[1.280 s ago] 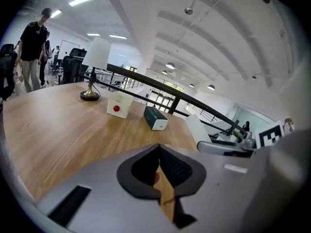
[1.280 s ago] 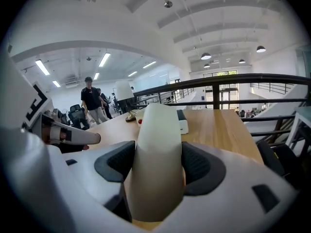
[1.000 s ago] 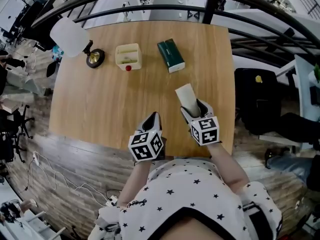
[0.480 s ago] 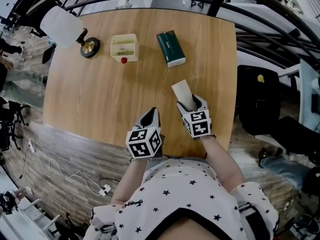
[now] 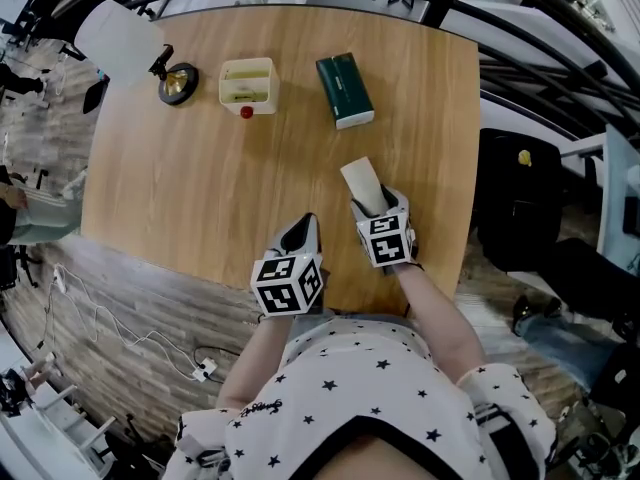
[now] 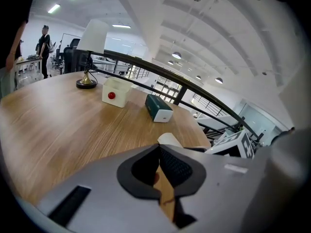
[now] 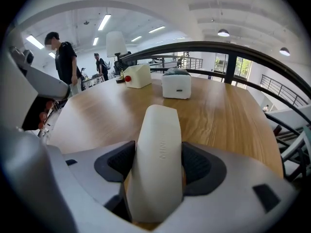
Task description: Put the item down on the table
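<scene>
A white oblong item (image 7: 160, 149) stands between the pads (image 7: 197, 164) of my right gripper (image 7: 158, 161), which press on both its sides. In the head view the item (image 5: 362, 183) sticks forward out of the right gripper (image 5: 378, 204) over the wooden table (image 5: 200, 188), near its front right part. Whether it touches the tabletop I cannot tell. My left gripper (image 5: 308, 224) is to its left at the table's front edge. Its jaws (image 6: 159, 166) are shut with nothing between them. The item's tip (image 6: 167, 140) also shows in the left gripper view.
At the back of the table lie a dark green box (image 5: 345, 89), a white box with a red knob (image 5: 247, 80) and a lamp with a white shade (image 5: 120, 43) on a brass base (image 5: 178, 83). Dark railings run past the far edge. People stand far off (image 7: 63, 57).
The head view has drifted, so the table sits a little differently in the picture. Both grippers keep about the same places, and the right one still grips the white item.
</scene>
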`<state>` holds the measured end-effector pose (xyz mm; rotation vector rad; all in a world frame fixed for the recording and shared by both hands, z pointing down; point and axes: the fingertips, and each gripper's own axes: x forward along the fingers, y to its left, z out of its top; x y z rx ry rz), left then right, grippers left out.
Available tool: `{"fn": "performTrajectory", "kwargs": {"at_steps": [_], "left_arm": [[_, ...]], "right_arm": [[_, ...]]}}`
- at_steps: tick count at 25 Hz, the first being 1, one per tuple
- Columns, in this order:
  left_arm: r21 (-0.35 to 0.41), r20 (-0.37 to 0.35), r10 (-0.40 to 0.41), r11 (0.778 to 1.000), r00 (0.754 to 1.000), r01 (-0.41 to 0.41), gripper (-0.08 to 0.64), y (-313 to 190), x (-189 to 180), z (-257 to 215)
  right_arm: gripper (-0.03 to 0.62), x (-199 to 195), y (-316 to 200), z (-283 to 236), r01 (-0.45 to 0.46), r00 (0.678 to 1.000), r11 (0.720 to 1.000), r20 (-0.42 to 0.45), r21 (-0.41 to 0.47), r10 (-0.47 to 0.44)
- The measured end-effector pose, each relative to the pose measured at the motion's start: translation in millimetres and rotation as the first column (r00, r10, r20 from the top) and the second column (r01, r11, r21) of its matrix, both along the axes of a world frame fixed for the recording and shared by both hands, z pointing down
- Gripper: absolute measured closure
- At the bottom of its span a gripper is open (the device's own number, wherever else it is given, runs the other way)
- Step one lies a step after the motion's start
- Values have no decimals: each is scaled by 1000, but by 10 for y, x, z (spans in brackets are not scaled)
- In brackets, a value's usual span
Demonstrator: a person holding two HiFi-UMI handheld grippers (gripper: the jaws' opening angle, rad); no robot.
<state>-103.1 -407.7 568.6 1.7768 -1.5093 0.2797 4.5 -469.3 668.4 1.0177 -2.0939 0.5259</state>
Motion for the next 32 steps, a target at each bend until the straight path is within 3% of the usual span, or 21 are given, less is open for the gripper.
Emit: {"fn": "performTrajectory", "kwargs": {"at_steps": [11,12,25,32], "left_arm": [[12,4,4,1000,1000,-4,549,130,-21,-50],[14,4,5,1000,1000,-5,549,159,-19,-59],[74,3,32,997,999,-32,549,672,-55,-260],[99,2,44,994,999,-44,548,1209,-132,-284]], "right_arm": [[289,-10,-1,35,-13,1000,1000,18,14,12],[260,-7,9,19,-20,999,1000,33,13,20],[250,-105,467,-732,-87,987,987,148,133,67],[430,-122,1067,-1088,-145,971,970,216,196,102]]}}
